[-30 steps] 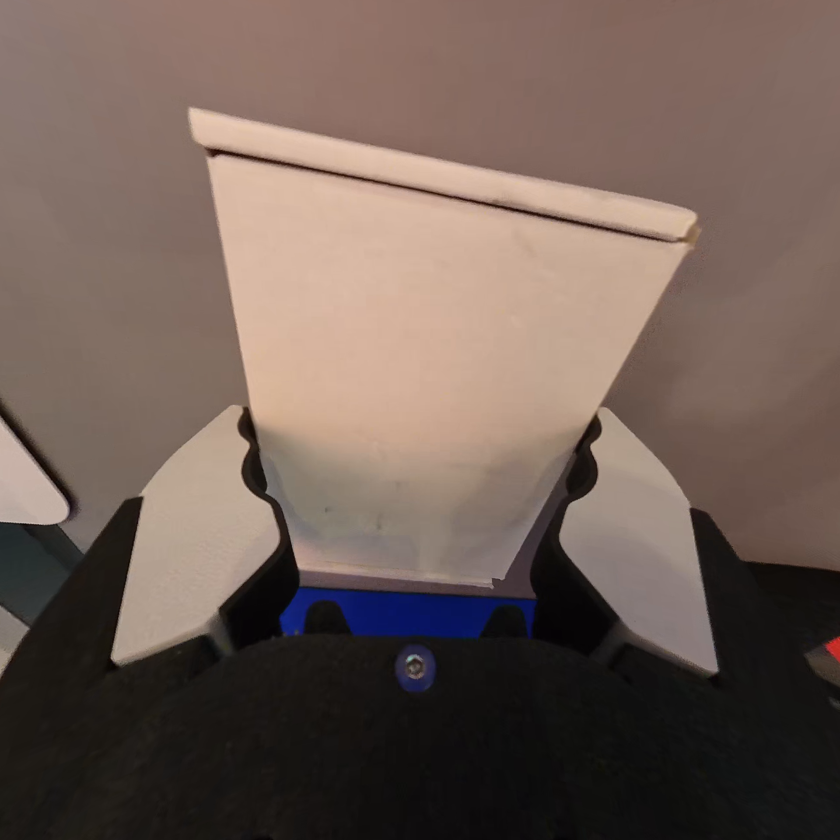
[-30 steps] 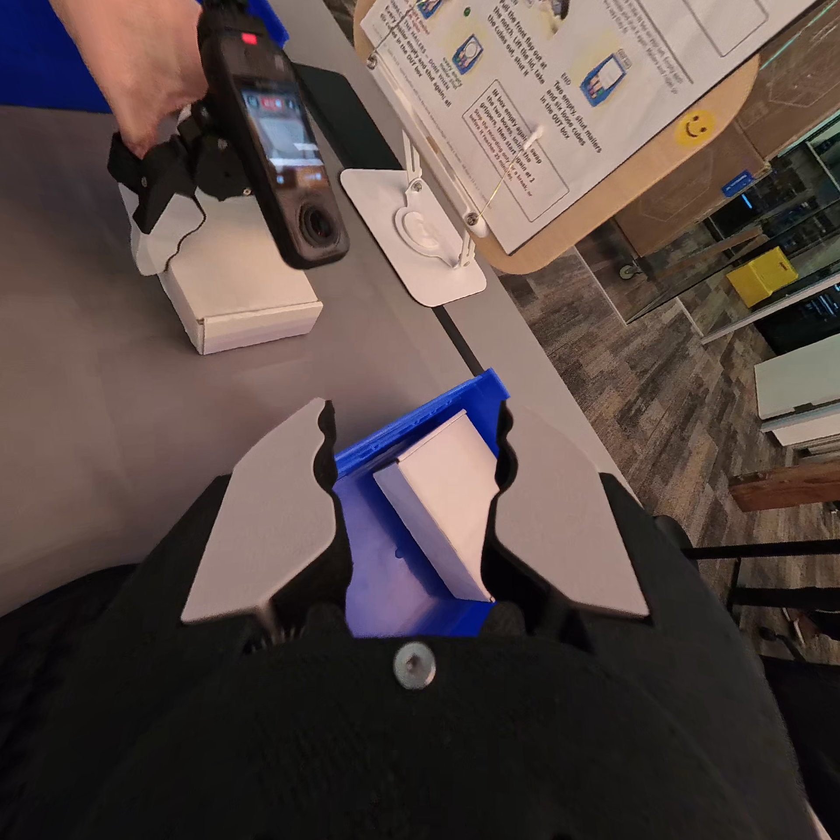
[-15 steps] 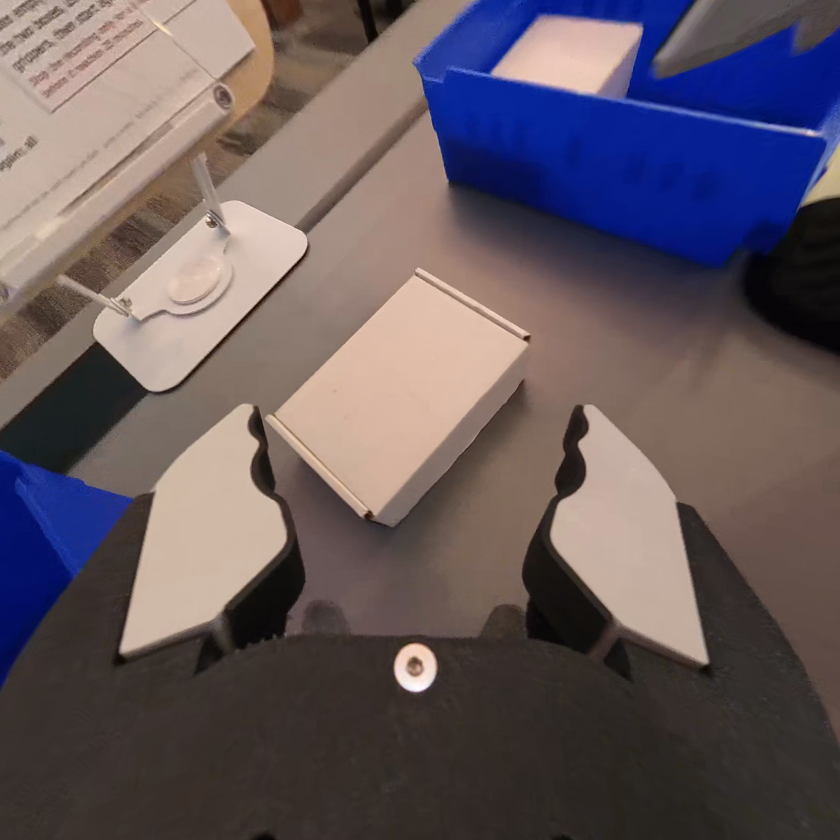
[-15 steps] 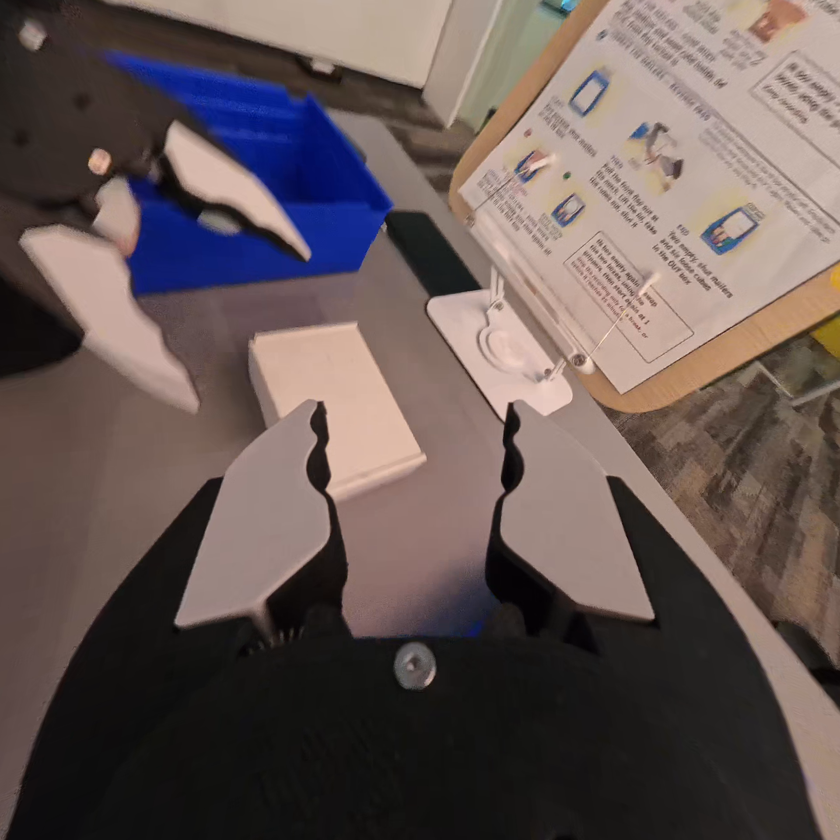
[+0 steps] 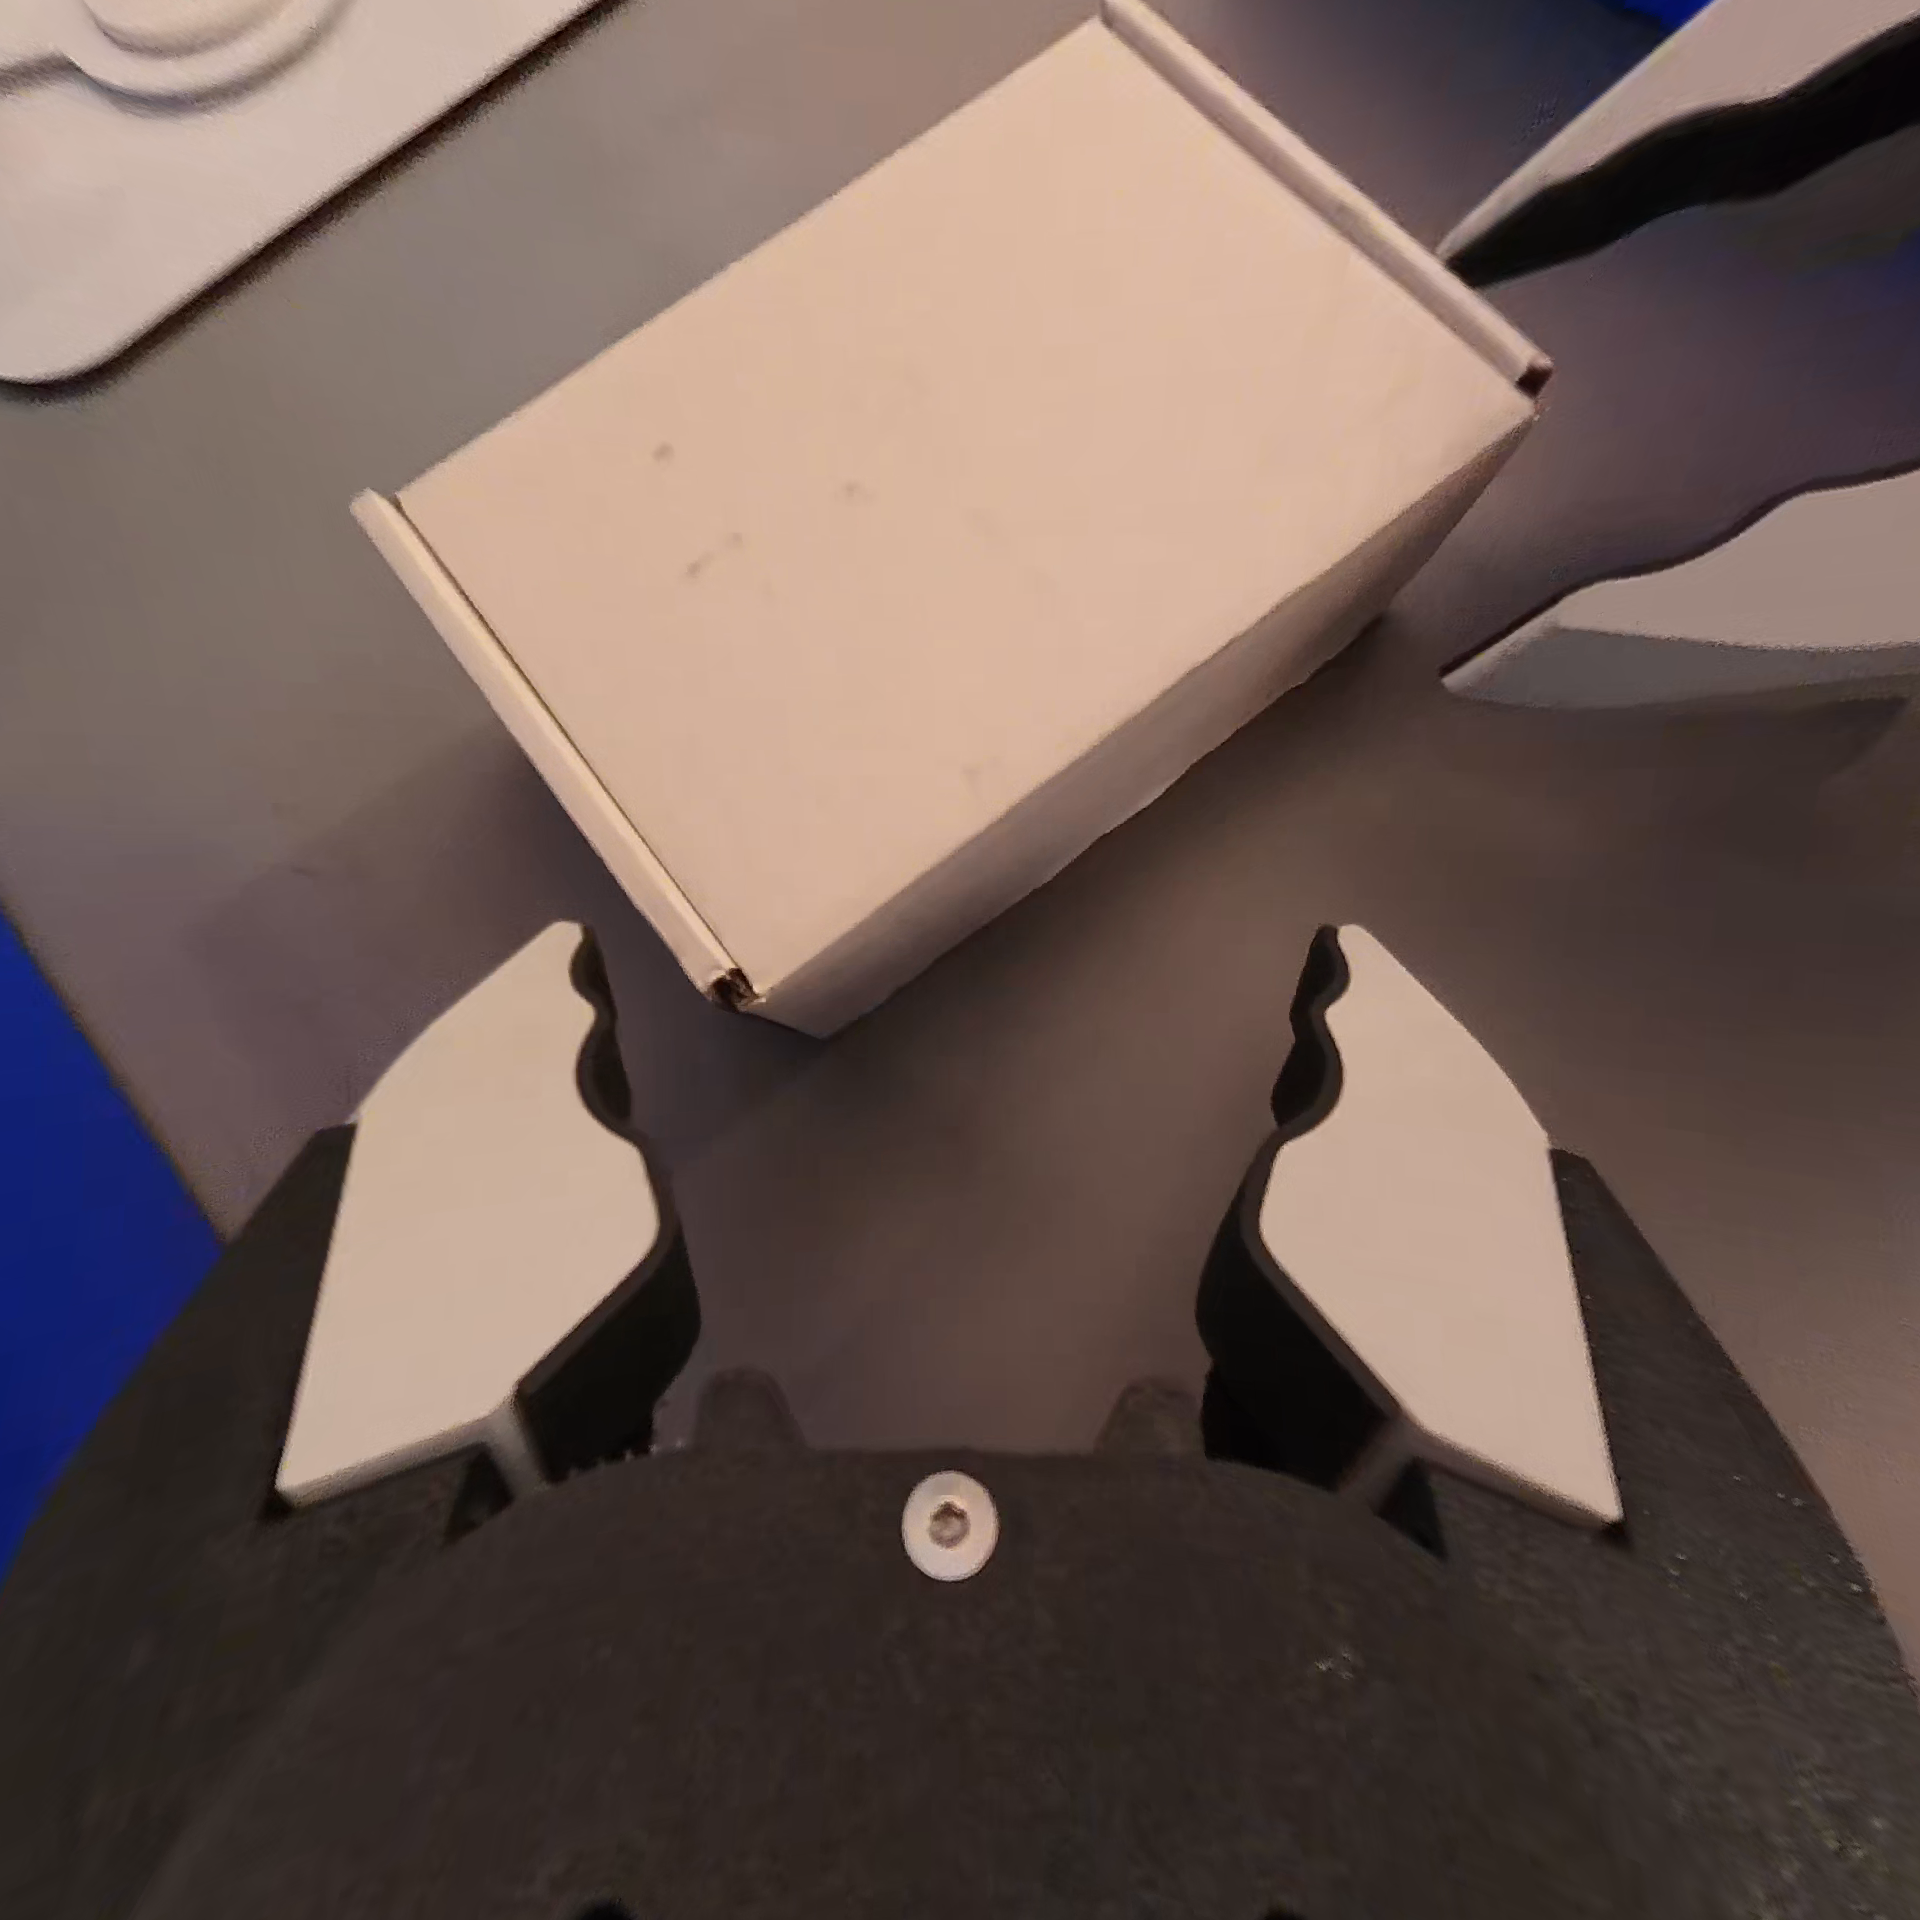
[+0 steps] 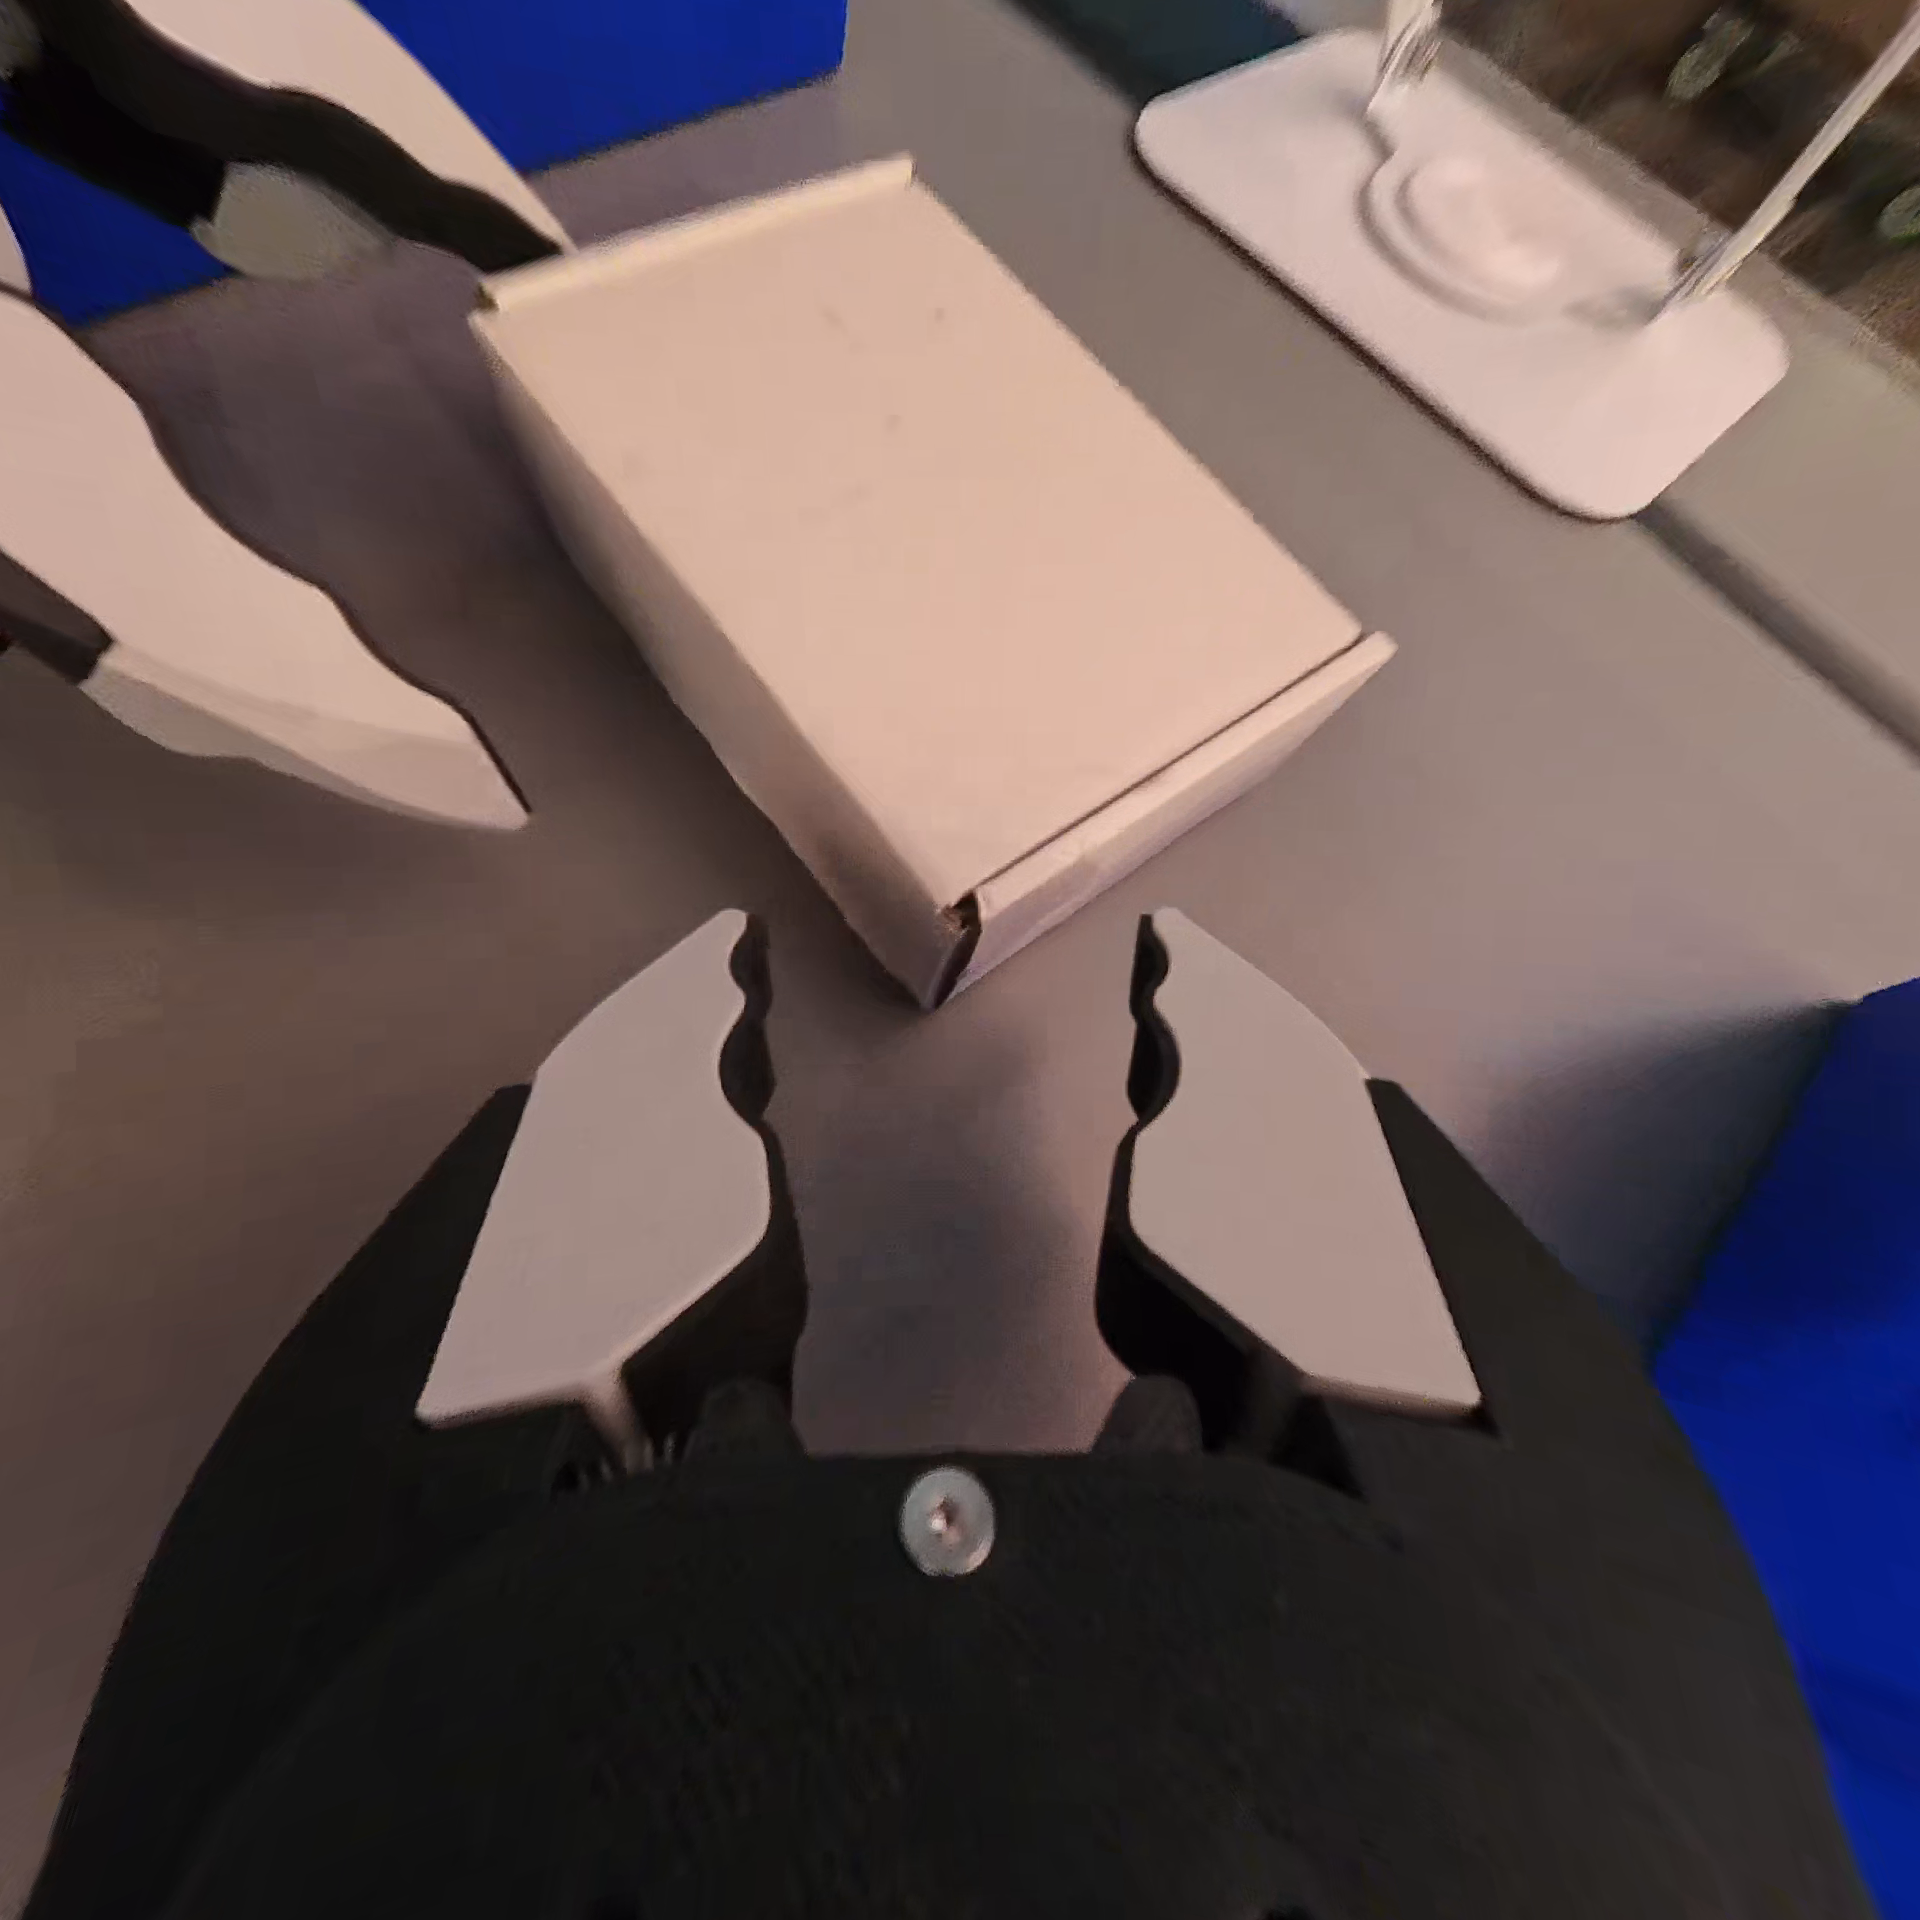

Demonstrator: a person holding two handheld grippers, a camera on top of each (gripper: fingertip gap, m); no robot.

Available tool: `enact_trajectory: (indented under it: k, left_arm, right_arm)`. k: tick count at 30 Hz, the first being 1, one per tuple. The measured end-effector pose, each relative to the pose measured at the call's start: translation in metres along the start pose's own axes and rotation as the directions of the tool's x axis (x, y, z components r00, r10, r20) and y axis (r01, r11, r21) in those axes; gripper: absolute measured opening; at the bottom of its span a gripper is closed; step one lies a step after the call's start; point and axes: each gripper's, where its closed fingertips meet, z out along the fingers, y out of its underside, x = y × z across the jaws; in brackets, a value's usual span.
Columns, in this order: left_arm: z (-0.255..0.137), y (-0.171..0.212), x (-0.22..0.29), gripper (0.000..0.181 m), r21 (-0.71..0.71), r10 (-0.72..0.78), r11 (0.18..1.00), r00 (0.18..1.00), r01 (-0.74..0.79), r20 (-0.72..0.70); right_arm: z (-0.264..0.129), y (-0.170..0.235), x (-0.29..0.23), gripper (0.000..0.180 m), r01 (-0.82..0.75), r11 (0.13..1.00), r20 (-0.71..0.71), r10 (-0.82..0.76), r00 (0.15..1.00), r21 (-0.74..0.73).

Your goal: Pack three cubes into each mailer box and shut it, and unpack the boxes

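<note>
Both wrist views look steeply down, close, from opposite corners onto one shared closed white cardboard mailer box (image 5: 935, 582) (image 6: 914, 582).

The shut mailer box (image 5: 935, 540) hides its contents; the white stand base (image 6: 1475, 270) and blue bin (image 6: 1808, 1351) run off-frame.

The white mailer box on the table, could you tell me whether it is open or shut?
Shut. The mailer box lies flat on the grey table, its lid folded down flush; neither gripper touches it.
</note>
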Motion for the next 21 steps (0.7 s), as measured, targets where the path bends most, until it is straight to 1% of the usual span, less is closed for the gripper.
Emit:
enact_trajectory:
  k: [5, 7, 11, 15, 21]
  left_arm:
    - [0.004, 0.003, -0.004, 0.119, -0.004, 0.009, 1.000, 1.000, -0.009, 0.005]
    - [0.007, 0.007, -0.003, 0.119, -0.025, 0.019, 1.000, 1.000, -0.019, -0.001]
    - [0.014, 0.017, -0.001, 0.121, -0.070, 0.022, 0.997, 1.000, -0.022, -0.005]
    - [0.015, 0.017, 0.003, 0.116, -0.062, 0.006, 0.998, 0.999, -0.008, -0.038]
    - [0.015, 0.016, 0.003, 0.115, -0.047, 0.016, 0.999, 0.999, -0.018, -0.045]
  right_arm:
    - [0.012, 0.009, -0.011, 0.064, -0.058, 0.998, 0.077, 0.061, 0.995, -0.033]
    - [0.014, 0.014, -0.013, 0.064, -0.044, 0.997, 0.078, 0.049, 0.996, -0.060]
    - [0.017, 0.019, -0.018, 0.058, 0.007, 0.996, 0.084, 0.000, 0.996, -0.084]
    - [0.017, 0.018, -0.019, 0.056, 0.003, 0.997, 0.083, 0.004, 0.997, -0.081]
    - [0.015, 0.018, -0.019, 0.055, 0.007, 0.996, 0.089, 0.000, 0.996, -0.086]
